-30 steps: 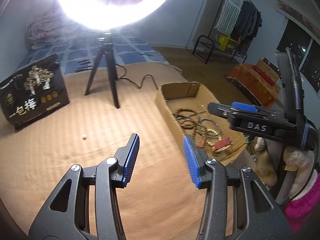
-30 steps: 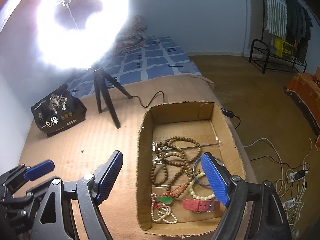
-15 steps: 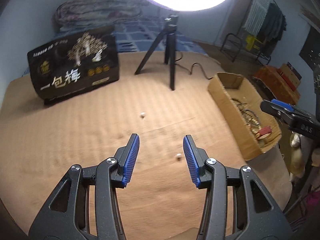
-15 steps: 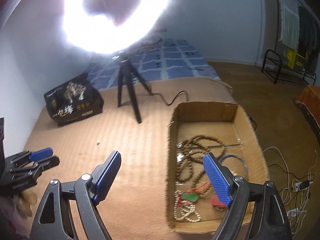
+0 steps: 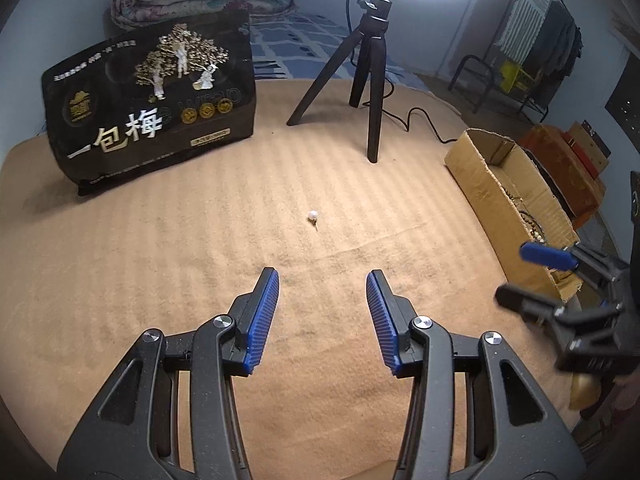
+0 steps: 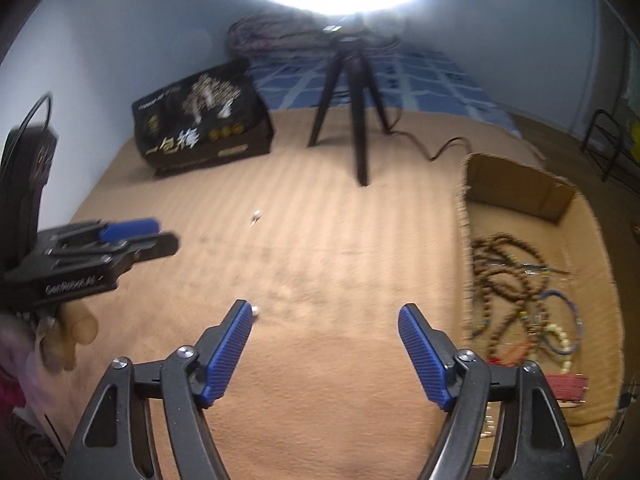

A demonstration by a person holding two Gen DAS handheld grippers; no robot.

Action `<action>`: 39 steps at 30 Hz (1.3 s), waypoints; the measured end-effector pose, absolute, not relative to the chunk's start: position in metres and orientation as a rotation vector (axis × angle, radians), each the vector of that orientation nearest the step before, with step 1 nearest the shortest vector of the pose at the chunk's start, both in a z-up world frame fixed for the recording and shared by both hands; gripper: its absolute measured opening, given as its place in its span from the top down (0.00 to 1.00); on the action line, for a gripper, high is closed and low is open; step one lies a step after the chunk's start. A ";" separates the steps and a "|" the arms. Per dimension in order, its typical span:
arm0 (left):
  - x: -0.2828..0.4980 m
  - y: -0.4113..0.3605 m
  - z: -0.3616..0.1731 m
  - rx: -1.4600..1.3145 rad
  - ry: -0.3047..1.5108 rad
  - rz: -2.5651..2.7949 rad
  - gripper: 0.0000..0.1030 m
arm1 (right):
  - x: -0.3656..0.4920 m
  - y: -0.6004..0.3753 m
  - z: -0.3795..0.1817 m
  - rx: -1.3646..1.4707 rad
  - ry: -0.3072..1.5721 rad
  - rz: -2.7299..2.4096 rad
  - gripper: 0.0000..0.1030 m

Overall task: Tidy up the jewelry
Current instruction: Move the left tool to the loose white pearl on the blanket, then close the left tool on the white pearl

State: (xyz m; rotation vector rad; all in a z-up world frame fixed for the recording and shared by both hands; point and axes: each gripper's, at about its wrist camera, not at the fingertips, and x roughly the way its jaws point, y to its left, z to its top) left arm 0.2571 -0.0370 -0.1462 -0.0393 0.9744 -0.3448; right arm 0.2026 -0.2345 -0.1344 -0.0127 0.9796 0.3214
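Left gripper: closest in its own view. Its jaws stand partly apart with only the tan blanket under the gap. Nothing is between them.
Right gripper: its jaws stand wide and are closing. Nothing is between them – just blanket. This whole view is blurry.
Small white bit: it sits just beside the tip of the right gripper's left finger. It is half hidden and too blurry to name.
Pearl earring: a little white ball with a short pin, alone on the blanket ahead of the left gripper, well apart from it. In the right view it is only a pale smear.
Cardboard box: it lies on the blanket off to the right. The left view shows mostly its outer wall, and the other gripper covers its near corner.
Jewelry in the box: brown bead strings, a blue bangle, pale beads and something red at the near end – all tangled. The right finger hides part of it.
Black bag: it stands at the far left with gold trees and big white letters.
Tripod: it stands at the far middle. The bright ring light on top is cut off by the top edge.
Far back: a rolled quilt and a clothes rack – dim and small.
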 end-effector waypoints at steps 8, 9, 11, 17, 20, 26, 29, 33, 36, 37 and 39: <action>0.284 -0.045 -0.163 -0.058 0.992 -0.382 0.59 | 0.210 -0.210 -0.151 -0.023 1.015 0.386 0.39; 0.287 -0.046 -0.165 -0.059 0.995 -0.384 0.61 | 0.211 -0.207 -0.152 -0.026 1.021 0.395 0.41; 0.294 -0.048 -0.169 -0.060 0.996 -0.392 0.66 | 0.213 -0.202 -0.157 -0.032 1.033 0.412 0.45; 0.311 -0.053 -0.179 -0.061 0.993 -0.397 0.68 | 0.219 -0.195 -0.174 -0.036 1.062 0.444 0.58; 0.318 -0.055 -0.184 -0.056 0.995 -0.392 0.68 | 0.221 -0.190 -0.180 -0.048 1.069 0.456 0.60; 0.327 -0.058 -0.195 -0.031 1.001 -0.387 0.72 | 0.222 -0.177 -0.189 -0.094 1.073 0.470 0.64; 0.328 -0.061 -0.200 -0.015 1.001 -0.389 0.72 | 0.221 -0.172 -0.192 -0.119 1.069 0.471 0.67; 0.331 -0.064 -0.205 -0.002 0.996 -0.382 0.73 | 0.222 -0.169 -0.191 -0.139 1.059 0.465 0.71; 0.333 -0.065 -0.207 0.007 0.995 -0.372 0.76 | 0.224 -0.166 -0.193 -0.158 1.061 0.460 0.76; 0.334 -0.065 -0.208 0.014 0.994 -0.369 0.77 | 0.223 -0.165 -0.193 -0.169 1.059 0.459 0.78; 0.335 -0.066 -0.210 0.026 0.992 -0.366 0.77 | 0.222 -0.162 -0.194 -0.186 1.053 0.460 0.80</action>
